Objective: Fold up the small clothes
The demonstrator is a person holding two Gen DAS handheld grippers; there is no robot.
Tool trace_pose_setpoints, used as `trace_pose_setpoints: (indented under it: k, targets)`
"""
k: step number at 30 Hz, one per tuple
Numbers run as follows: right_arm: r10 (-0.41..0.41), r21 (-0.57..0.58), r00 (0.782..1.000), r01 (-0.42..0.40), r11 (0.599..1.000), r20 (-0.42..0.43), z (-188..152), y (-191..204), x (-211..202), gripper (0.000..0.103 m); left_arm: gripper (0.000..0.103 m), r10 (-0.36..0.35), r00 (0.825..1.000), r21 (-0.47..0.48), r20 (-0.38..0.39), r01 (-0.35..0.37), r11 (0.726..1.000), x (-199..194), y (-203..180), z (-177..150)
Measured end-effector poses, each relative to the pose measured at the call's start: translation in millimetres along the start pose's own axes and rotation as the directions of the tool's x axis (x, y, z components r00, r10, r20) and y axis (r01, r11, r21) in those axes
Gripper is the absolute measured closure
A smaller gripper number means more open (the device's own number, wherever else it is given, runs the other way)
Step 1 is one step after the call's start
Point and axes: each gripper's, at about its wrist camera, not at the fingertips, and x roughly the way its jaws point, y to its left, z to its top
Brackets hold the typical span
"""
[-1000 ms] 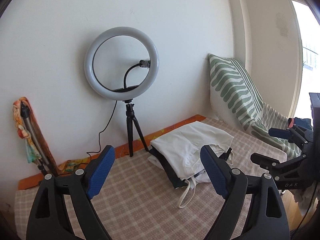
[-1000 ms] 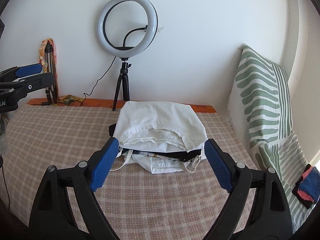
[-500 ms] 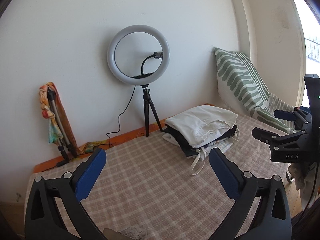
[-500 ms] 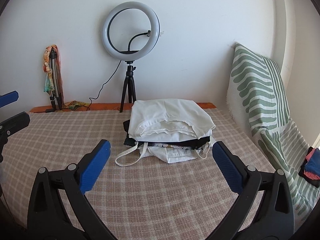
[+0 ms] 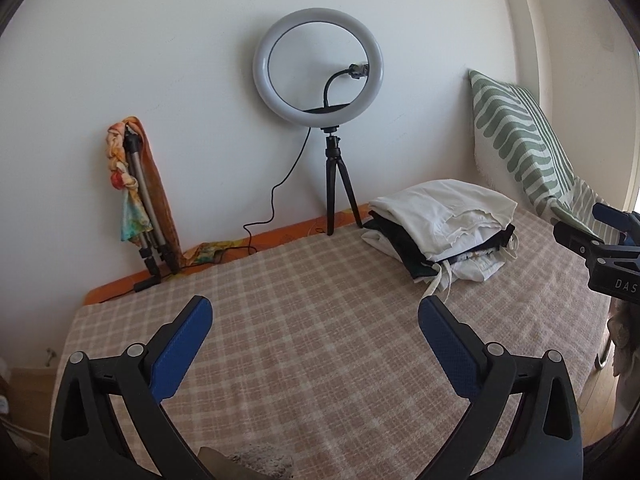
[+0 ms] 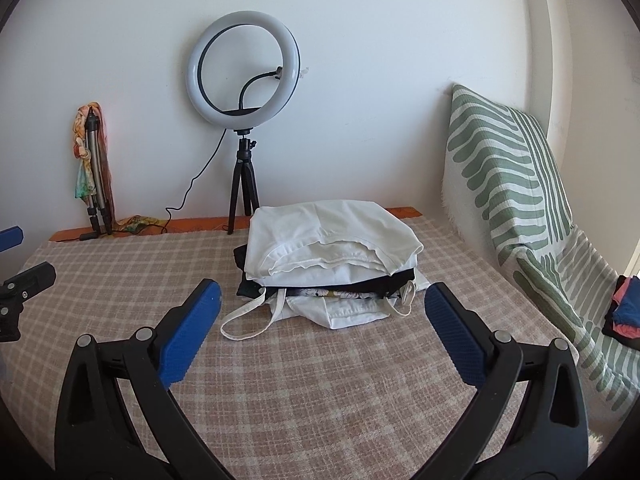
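A pile of folded clothes (image 6: 332, 264) sits on the checked bed cover (image 6: 320, 380), near the wall. A white top lies on the pile, with dark things and more white things under it. A loose white strap (image 6: 248, 316) hangs out of the pile and lies on the cover.

The left gripper (image 5: 316, 330) is wide open and holds nothing. Only bare cover lies between its blue fingers. The pile is off to its right side, well apart from it. The right gripper (image 6: 322, 320) is wide open too and holds nothing. It points right at the pile, and the strap lies just in front of it.

No cloth is spread out to fold, so the pile looks done or close to done.

Things could go wrong from here. If the right gripper moves ahead, a finger may hook the strap and drag the pile apart. A push on the side of the pile may tip it, for the layers do not line up well. The ring light (image 6: 244, 76) stands on thin legs just behind the pile, and a bump may knock it down. The two grippers are near each other and could hit.
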Motion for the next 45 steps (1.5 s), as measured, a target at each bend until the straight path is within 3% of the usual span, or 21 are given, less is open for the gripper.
trace_pose_setpoints:
  k: [45]
  targets:
    - [0.002,0.011,1.0,-0.002,1.0,-0.021,-6,9,1,0.0,0.001,-0.007,1.0,0.003,-0.018,0.007,1.0,-2,7,-3]
